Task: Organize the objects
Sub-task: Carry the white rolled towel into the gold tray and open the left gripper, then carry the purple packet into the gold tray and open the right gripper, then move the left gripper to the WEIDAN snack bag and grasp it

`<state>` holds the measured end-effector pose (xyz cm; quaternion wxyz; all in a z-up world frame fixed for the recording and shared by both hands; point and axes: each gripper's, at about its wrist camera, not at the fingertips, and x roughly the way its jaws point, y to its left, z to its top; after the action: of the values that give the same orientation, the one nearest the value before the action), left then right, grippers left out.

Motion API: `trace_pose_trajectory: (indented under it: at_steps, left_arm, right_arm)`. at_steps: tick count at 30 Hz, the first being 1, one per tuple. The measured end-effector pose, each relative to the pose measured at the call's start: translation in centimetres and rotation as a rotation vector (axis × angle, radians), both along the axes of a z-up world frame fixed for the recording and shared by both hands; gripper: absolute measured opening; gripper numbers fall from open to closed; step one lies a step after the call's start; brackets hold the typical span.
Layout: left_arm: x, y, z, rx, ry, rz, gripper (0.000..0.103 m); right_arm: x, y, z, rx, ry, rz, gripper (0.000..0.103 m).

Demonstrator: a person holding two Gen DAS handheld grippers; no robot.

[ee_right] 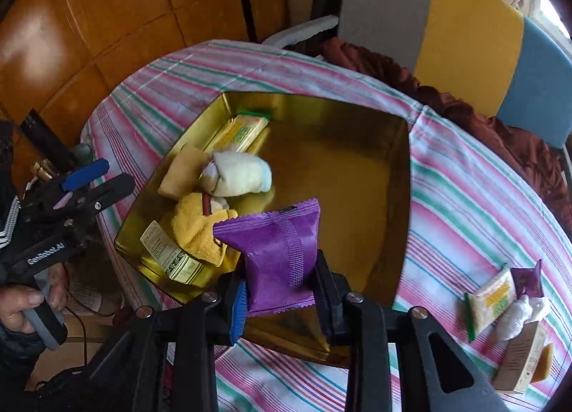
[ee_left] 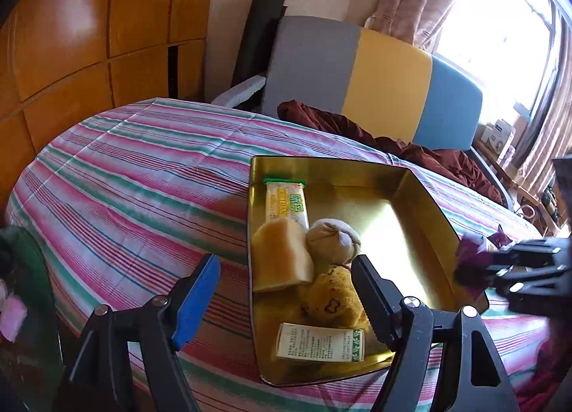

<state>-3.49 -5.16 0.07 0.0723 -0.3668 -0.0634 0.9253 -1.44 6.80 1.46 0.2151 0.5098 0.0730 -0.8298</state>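
A striped tablecloth (ee_right: 475, 204) covers the table, with a grey, yellow and blue chair (ee_right: 464, 22) at 12 o'clock. The right gripper (ee_right: 282, 301) is clamped on a purple packet (ee_right: 279, 251), held above the near edge of the gold tin tray (ee_right: 343, 176). The left gripper (ee_left: 286, 290) stands wide open and holds nothing, at the tray's 9 o'clock side. Inside the tray lie a plush toy (ee_right: 200, 226), a white bundle (ee_right: 239, 172) and a green-and-yellow bar (ee_right: 239, 133). More snacks (ee_right: 500, 301) sit on the cloth at 3 o'clock.
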Motion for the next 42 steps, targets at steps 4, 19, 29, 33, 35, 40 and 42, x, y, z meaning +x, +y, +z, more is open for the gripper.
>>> trace_pose_trajectory:
  at_steps: [4, 19, 29, 33, 35, 40, 42]
  left_arm:
    - [-0.1, -0.7, -0.2, 0.008, -0.006, 0.015, 0.077]
    - [0.0, 0.1, 0.3, -0.011, 0.003, 0.006, 0.082]
    - [0.6, 4.0, 2.0, -0.061, 0.041, -0.088, 0.086]
    - [0.7, 6.1, 2.3, -0.084, 0.045, -0.145, 0.087]
    - [0.8, 7.3, 2.4, -0.096, 0.048, -0.171, 0.087]
    - [1.0, 10.2, 2.7, -0.123, 0.05, -0.243, 0.087]
    - [1.0, 11.5, 2.7, -0.135, 0.05, -0.271, 0.087]
  right_arm:
    - [-0.4, -2.3, -3.1, 0.026, -0.064, 0.033, 0.032]
    - [0.8, -2.5, -4.8, -0.09, -0.128, 0.083, 0.06]
    - [2.2, 5.6, -0.4, -0.139, 0.028, -0.1, 0.068]
    - [1.7, 10.2, 1.0, -0.143, 0.082, -0.237, 0.069]
    - [1.9, 13.1, 1.7, -0.146, 0.105, -0.315, 0.069]
    - [1.8, 20.3, 2.7, -0.141, 0.157, -0.493, 0.08]
    - [2.0, 23.3, 3.1, -0.133, 0.18, -0.562, 0.08]
